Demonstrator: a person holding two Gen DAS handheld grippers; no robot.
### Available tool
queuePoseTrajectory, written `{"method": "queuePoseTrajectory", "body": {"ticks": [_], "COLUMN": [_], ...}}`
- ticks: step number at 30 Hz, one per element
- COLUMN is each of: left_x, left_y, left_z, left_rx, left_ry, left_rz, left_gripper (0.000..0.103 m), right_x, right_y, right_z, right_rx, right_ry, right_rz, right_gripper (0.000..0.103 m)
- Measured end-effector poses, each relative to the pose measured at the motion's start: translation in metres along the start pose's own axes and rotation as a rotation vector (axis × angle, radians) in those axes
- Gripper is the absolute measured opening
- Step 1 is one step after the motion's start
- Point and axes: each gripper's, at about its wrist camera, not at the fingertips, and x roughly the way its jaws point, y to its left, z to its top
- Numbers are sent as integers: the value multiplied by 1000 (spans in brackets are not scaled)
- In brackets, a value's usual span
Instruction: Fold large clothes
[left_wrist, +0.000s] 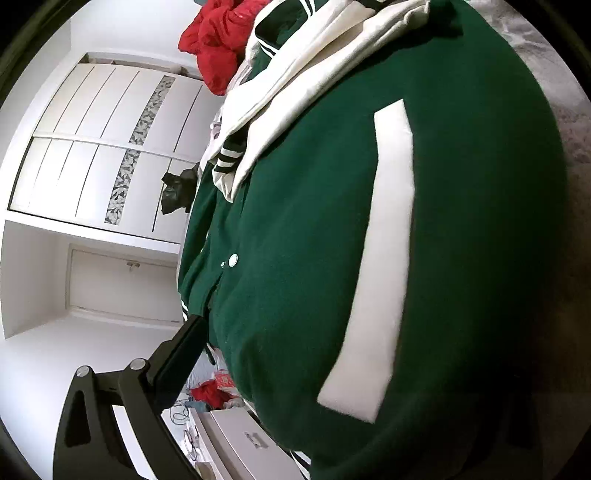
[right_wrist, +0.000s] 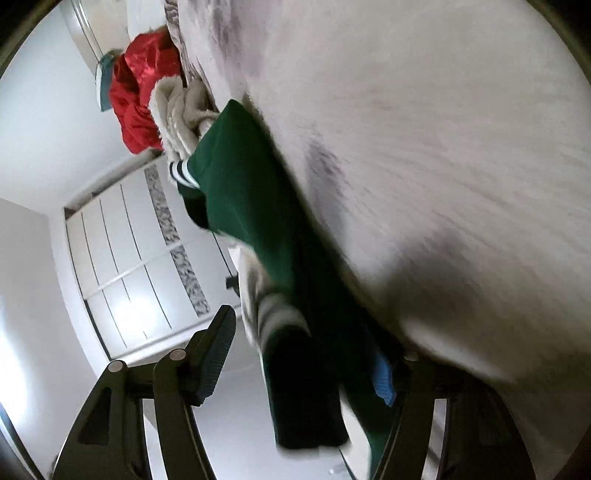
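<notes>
The green jacket (left_wrist: 461, 229) with cream sleeves lies spread on the bed (left_wrist: 576, 122), filling most of the left wrist view. A cream pocket strip (left_wrist: 380, 258) and a white snap button (left_wrist: 233, 260) show on its front. A red garment (left_wrist: 218, 40) lies beyond the collar end.

Left gripper (left_wrist: 332, 424): only one dark finger (left_wrist: 177, 365) is visible, beside the jacket's hem; the other is hidden under the cloth. Whether it grips cannot be told.

Right gripper (right_wrist: 306, 369): the jaws stand apart. The jacket's dark striped cuff (right_wrist: 295, 369) hangs between the fingers, clear of the near finger (right_wrist: 212, 354). The view is blurred. The red garment (right_wrist: 136, 96) lies at the far end, next to a white wardrobe (right_wrist: 133, 266).
</notes>
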Motion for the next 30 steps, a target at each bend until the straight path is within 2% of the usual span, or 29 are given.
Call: {"method": "queuePoseTrajectory", "body": {"ticks": [5, 6, 7, 8, 9, 10, 12, 19, 23, 30], "left_x": [5, 5, 5, 5, 3, 1, -5, -2, 3, 45], "left_y": [4, 4, 6, 8, 10, 13, 21, 86, 140, 239], "left_z": [2, 3, 3, 3, 3, 4, 6, 20, 26, 37], "left_rx": [-17, -20, -25, -30, -32, -34, -56, -131, -191, -304], "left_ry": [0, -4, -9, -19, -25, -33, -64, -72, -67, -52], "left_rz": [-3, -9, -23, -61, -88, -105, -107, -216, -334, -495], "left_gripper": [103, 101, 97, 80, 46, 30, 21, 13, 12, 12], "right_x": [31, 35, 38, 41, 44, 46, 47, 50, 58, 121], "right_y": [4, 6, 7, 9, 9, 9, 13, 56, 108, 199], "right_z": [7, 6, 7, 5, 4, 4, 0, -20, -37, -66], "right_rx": [19, 19, 17, 16, 16, 15, 32, 55, 54, 41], "right_ry": [-31, -38, -40, -44, -40, -45, -59, -101, -110, -104], "right_rz": [37, 28, 13, -17, -46, -66, -77, -134, -151, -190], "right_gripper": [69, 68, 62, 55, 42, 37, 31, 24, 23, 23]}}
